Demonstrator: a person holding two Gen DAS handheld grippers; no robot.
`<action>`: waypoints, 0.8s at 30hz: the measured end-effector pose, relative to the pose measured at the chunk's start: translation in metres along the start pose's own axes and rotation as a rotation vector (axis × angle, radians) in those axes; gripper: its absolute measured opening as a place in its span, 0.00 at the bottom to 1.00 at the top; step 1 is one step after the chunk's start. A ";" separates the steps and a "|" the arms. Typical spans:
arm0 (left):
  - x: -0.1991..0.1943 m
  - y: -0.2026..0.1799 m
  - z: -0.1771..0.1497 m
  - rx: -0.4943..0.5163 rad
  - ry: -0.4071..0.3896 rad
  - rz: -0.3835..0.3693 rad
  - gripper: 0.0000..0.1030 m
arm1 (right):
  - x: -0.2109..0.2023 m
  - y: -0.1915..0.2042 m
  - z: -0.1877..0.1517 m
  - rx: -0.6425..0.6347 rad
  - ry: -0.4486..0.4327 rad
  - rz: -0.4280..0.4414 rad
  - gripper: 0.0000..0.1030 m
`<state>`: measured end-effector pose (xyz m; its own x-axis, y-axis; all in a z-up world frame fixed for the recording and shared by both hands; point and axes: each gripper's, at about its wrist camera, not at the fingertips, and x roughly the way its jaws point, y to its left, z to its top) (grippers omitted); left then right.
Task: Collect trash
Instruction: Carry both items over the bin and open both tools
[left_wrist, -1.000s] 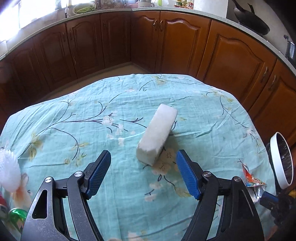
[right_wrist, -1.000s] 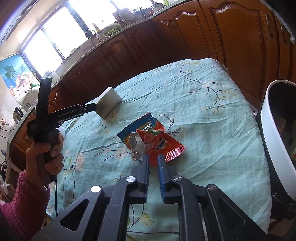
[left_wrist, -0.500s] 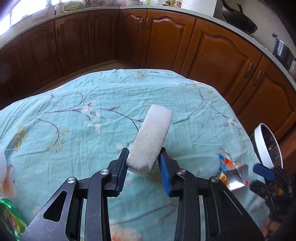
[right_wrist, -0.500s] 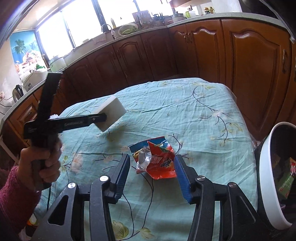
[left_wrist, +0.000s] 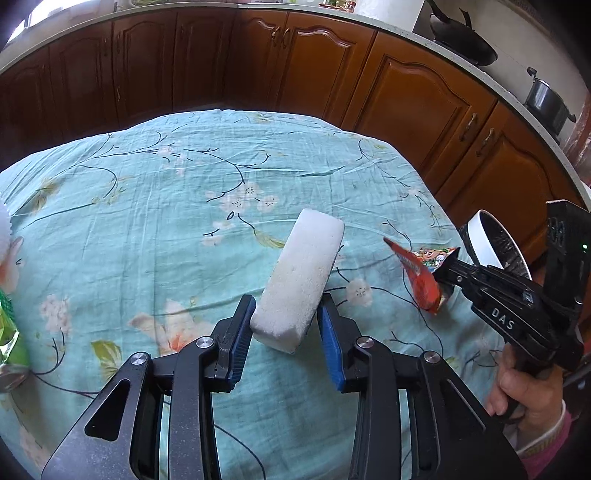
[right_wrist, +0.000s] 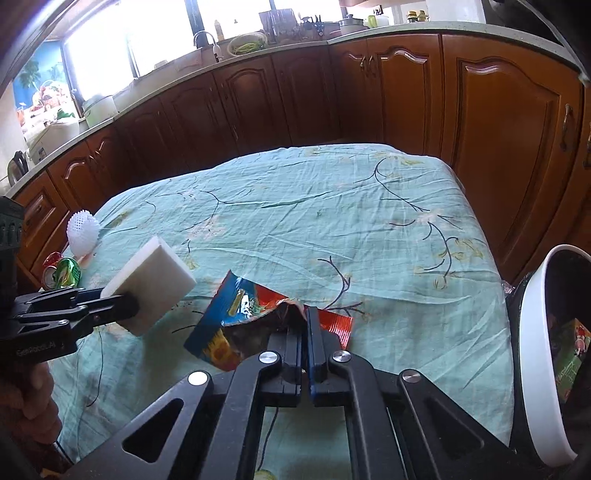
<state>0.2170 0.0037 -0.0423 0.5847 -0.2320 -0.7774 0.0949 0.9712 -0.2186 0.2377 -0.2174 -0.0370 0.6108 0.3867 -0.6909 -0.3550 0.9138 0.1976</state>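
Observation:
My left gripper (left_wrist: 286, 334) is shut on a white foam block (left_wrist: 301, 278) and holds it above the teal floral tablecloth (left_wrist: 147, 221). The block also shows at the left of the right wrist view (right_wrist: 149, 284). My right gripper (right_wrist: 303, 328) is shut on a red and blue snack wrapper (right_wrist: 236, 325), lifted off the cloth. The wrapper also shows in the left wrist view (left_wrist: 419, 275), pinched by the right gripper (left_wrist: 448, 271). A white-rimmed trash bin (right_wrist: 535, 354) with trash inside stands beside the table's right edge.
A white mesh ball (right_wrist: 83, 232) and a crushed green can (right_wrist: 66, 271) lie at the table's left edge. Brown kitchen cabinets (right_wrist: 369, 92) surround the table. The bin also shows in the left wrist view (left_wrist: 487, 240).
My left gripper closed on the foam block and lifted it. My right gripper opened, then shut on the snack wrapper and raised it off the cloth.

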 end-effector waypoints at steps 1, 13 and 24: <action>0.001 -0.001 0.000 0.007 -0.002 0.008 0.33 | -0.005 -0.001 -0.001 0.010 -0.005 0.010 0.01; 0.012 -0.018 0.000 0.023 0.001 0.006 0.37 | -0.055 -0.025 -0.027 0.153 -0.080 0.048 0.01; -0.009 -0.088 -0.005 0.137 -0.026 -0.058 0.35 | -0.096 -0.055 -0.049 0.239 -0.139 0.009 0.01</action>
<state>0.1994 -0.0797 -0.0187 0.5958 -0.2886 -0.7495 0.2372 0.9548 -0.1790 0.1639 -0.3112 -0.0159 0.7056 0.3932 -0.5896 -0.1938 0.9073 0.3731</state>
